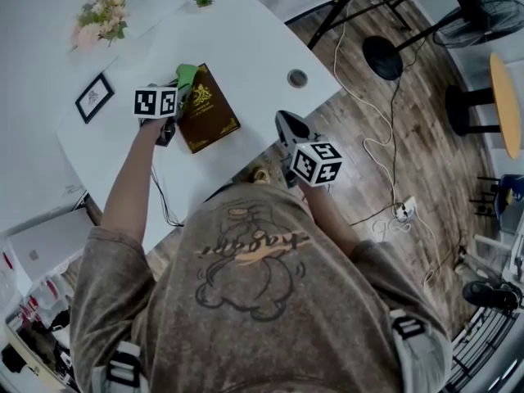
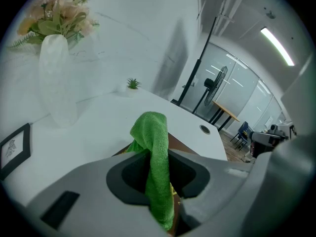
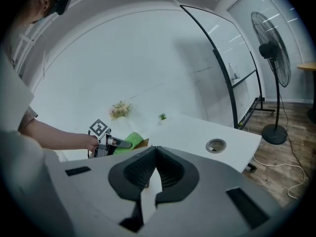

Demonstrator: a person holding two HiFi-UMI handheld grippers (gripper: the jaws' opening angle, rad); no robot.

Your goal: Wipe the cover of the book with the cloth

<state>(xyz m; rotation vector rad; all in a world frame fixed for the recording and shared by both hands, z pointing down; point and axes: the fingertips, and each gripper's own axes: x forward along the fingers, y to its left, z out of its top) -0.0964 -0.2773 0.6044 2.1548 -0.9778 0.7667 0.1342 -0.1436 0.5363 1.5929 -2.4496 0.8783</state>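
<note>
The left tongs [image 2: 159, 157] are clamped on a green cloth [image 2: 154, 132], which bunches up between the jaws and hangs over the left edge of the brown book [image 1: 210, 109]. The book lies flat on the white table [image 1: 246, 39], near its front edge. The right tongs [image 3: 155, 151] are closed with nothing between them, held off the table's edge, apart from the book. A small picture frame [image 1: 94, 97] lies left of the left tongs.

Office-ish studio space, I think: white table [image 1: 246, 47] with cable grommet [image 1: 297, 78], glass partitions [image 2: 239, 88] behind table, pedestal fan [image 3: 269, 46], loose cables [image 1: 375, 147] on wood floor [image 1: 426, 170] beside table.
</note>
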